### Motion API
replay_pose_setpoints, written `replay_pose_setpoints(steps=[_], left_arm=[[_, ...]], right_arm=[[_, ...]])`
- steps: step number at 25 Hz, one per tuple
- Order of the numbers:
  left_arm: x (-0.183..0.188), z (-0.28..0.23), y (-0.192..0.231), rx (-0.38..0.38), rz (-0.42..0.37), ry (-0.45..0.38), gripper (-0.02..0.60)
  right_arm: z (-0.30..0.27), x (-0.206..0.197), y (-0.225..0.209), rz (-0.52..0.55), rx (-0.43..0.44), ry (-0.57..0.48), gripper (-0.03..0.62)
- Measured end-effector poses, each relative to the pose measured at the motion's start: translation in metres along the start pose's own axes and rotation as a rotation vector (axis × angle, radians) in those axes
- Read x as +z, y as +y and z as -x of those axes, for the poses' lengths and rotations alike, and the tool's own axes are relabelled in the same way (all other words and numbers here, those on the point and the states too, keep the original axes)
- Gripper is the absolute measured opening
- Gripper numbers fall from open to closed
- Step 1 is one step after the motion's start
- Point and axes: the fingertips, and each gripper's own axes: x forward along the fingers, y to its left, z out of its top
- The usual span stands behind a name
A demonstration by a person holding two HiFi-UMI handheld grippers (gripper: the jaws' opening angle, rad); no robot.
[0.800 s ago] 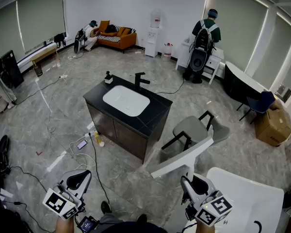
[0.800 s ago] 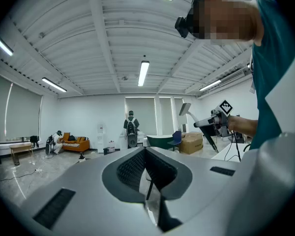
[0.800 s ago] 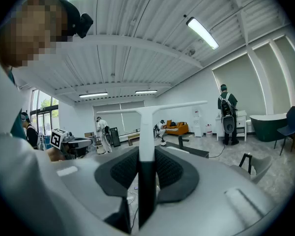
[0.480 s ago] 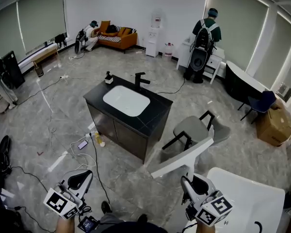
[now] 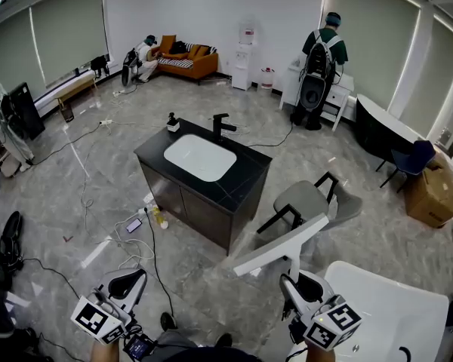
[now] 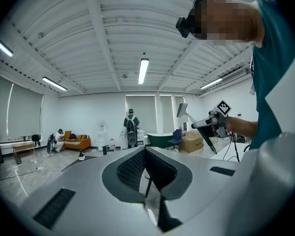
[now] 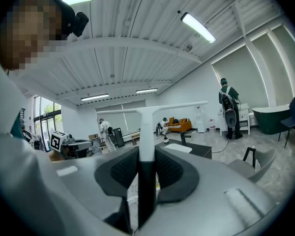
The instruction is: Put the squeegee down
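at lower right, the squeegee [image 5: 283, 245] is kept clamped by its handle in the right gripper [image 5: 291, 283], raised over the floor [image 5: 204, 281] as before; the left gripper [image 5: 136, 274], barely shifted, is closed on nothing.

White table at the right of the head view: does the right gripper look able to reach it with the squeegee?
Probably yes. The right gripper, shut on the squeegee, is just beside the white table's near edge, and nothing stands between them.
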Motion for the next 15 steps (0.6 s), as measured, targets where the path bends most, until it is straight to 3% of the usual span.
replay_pose_setpoints(steps=[9,15], left_arm=[[-0.019,0.003,0.031,0.008,0.030,0.037,0.005],[-0.017,-0.031,0.073,-0.053,0.052,0.000,0.005]], right_arm=[[-0.033,-0.003,0.003,-0.010,-0.011,0.011,0.098],[-0.069,0.007,0.010,0.014,-0.049,0.023,0.098]])
